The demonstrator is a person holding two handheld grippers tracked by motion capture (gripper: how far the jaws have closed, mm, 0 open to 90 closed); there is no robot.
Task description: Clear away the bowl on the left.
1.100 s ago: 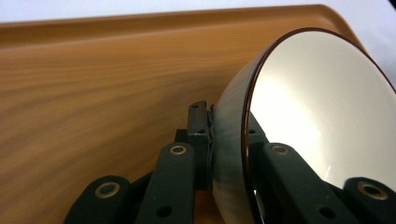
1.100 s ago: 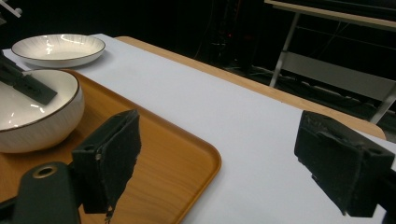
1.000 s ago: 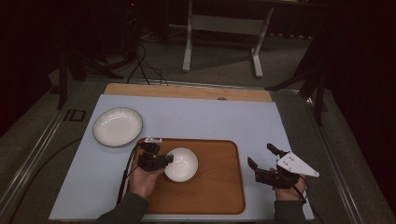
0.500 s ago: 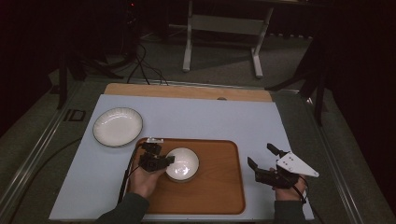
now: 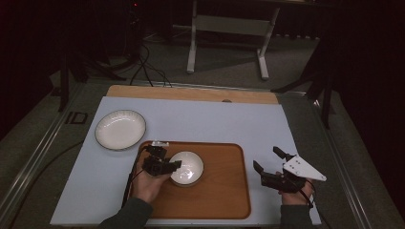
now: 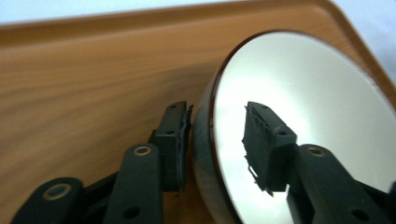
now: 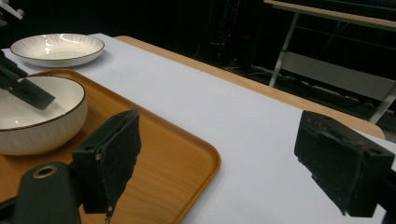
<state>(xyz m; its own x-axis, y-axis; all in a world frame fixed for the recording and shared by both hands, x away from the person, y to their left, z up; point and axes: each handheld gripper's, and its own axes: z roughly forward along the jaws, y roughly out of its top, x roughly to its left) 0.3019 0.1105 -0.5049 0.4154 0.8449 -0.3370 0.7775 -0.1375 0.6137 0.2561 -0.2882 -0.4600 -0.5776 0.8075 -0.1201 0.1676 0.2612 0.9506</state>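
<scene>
One small white ceramic bowl with a thin dark rim (image 5: 186, 168) sits on the left half of the rounded wooden tray (image 5: 224, 191), its glossy inside plain and its outer wall finely ribbed. The left gripper (image 5: 168, 165) straddles the bowl's left rim, one of its fingers (image 6: 268, 140) inside and the other outside; whether they pinch it I cannot tell. The right gripper (image 5: 268, 160), fingers spread wide, hovers over the pale blue tabletop (image 5: 200, 119) right of the tray. No readable writing shows on the bowl.

Dark room; white-legged stand (image 5: 228, 40) behind table (image 5: 248, 124).
</scene>
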